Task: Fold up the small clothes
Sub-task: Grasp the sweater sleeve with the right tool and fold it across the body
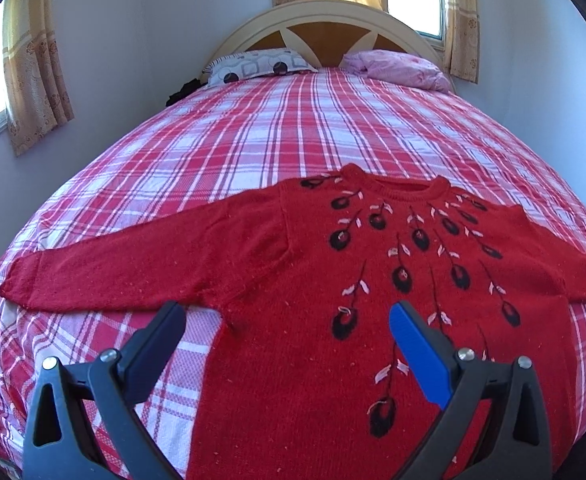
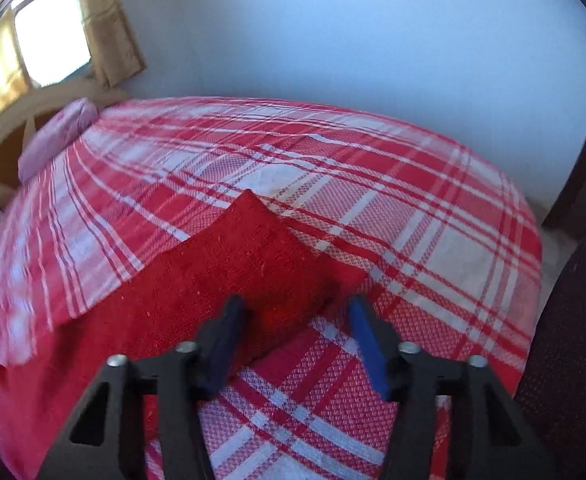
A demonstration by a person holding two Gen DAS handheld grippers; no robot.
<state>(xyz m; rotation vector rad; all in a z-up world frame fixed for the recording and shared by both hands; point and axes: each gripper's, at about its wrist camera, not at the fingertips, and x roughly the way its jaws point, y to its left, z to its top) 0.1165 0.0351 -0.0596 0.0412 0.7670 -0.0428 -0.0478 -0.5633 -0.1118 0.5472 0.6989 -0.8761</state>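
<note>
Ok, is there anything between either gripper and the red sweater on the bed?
Nothing visible. The sweater lies flat on the plaid bedspread, with the open left gripper over its lower body and the open right gripper at a sleeve end. The pillows sit far off by the headboard.

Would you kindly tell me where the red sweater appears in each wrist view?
Left wrist: red sweater spread flat across the lower half, sleeves out.
Right wrist: only one sleeve end, centre-left, before the open fingers.
Shared landmark: pink pillow by the headboard.
</note>
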